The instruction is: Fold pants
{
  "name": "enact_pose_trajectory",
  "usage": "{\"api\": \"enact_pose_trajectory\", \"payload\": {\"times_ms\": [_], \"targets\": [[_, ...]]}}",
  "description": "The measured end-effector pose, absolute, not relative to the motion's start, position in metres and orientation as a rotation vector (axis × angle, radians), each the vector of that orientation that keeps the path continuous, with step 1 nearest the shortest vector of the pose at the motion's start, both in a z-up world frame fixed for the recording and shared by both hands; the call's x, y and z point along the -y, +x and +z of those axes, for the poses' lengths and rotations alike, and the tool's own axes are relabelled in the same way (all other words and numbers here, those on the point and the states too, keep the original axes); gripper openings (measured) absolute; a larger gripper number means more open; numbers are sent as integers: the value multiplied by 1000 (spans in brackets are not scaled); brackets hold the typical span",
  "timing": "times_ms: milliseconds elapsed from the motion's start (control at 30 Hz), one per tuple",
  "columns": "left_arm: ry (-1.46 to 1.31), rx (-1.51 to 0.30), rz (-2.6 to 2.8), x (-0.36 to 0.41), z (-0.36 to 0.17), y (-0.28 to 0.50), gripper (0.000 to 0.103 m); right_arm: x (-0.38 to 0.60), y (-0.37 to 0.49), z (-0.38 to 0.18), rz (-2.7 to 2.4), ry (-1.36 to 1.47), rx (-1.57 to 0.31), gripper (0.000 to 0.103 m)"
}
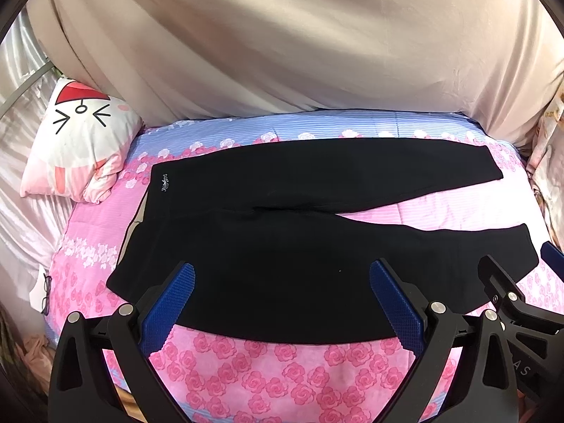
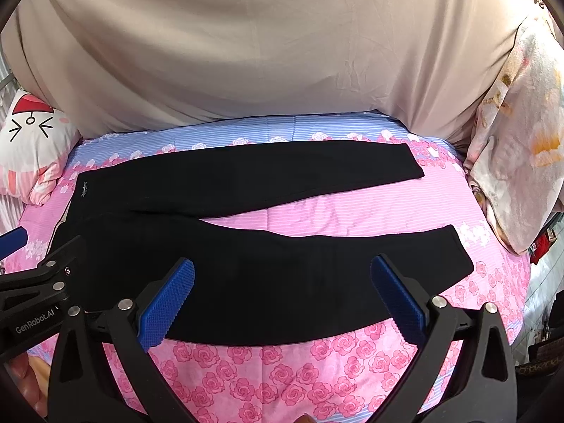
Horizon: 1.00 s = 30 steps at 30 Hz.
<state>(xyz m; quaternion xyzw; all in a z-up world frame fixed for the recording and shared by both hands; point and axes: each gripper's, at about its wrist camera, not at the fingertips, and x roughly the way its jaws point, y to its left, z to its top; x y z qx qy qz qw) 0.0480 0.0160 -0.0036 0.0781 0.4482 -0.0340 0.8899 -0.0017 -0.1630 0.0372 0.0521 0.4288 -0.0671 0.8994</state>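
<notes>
- Left wrist view: the left gripper [image 1: 282, 275] hangs with its fingers spread wide and released, blue pads [image 1: 169, 303] over the near edge of the black pants [image 1: 282, 246], nothing between them.
- Right wrist view: the right gripper [image 2: 282, 275] is likewise spread apart and grasps nothing, its pads above the near leg.
- The pants lie flat on a pink and blue rose-print bedspread [image 2: 282, 370], waistband to the left, two legs running right and splayed apart with a wedge of bedspread showing between them.
- A broad strip of bare bedspread lies between the near leg's edge and the cameras; a narrower blue strip runs behind the far leg, up to a beige draped sheet [image 1: 282, 53] that closes off the back.
- At the left, a cartoon-face pillow [image 1: 77, 141] sits near the waistband corner but apart from it.
- Only the right wrist view shows the floral cloth [image 2: 521, 123] heaped at the right, near the far leg's cuff, and the near cuff clear of the bed's right edge.
- Only the left wrist view shows a pair of glasses [image 1: 46, 292] at the bed's left edge.
- Each view catches the other gripper at its side margin.
</notes>
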Motion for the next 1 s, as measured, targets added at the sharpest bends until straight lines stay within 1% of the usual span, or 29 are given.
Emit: {"api": "enact_pose_trajectory", "payload": {"times_ms": [1000], "targets": [[161, -949, -90, -14, -9, 54, 98, 172, 4, 31, -141, 114, -901, 98]]}}
